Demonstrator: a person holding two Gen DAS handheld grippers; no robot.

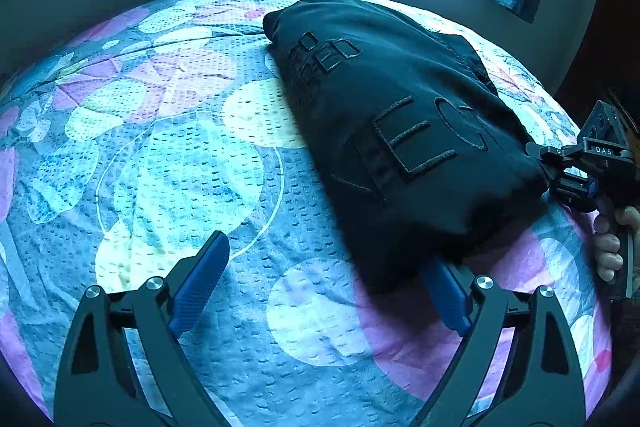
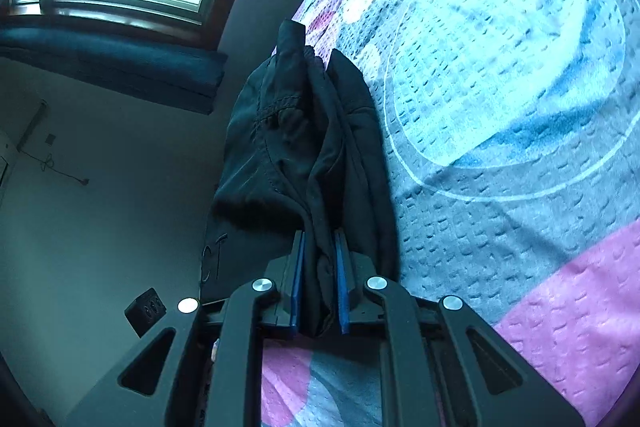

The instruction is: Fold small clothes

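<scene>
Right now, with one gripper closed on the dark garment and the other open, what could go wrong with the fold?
1. The right gripper pinches a thick bunch of the black lettered fabric garment, so layers may slip out or fold unevenly.
2. The left gripper stands open, with one blue pad partly under the hem; closing now might catch the patterned quilted bedspread too.

"DAS" on right hand-held gripper (image 1: 560, 167), raised "EC" letters on black garment (image 1: 400, 115), other lettering partly legible
</scene>
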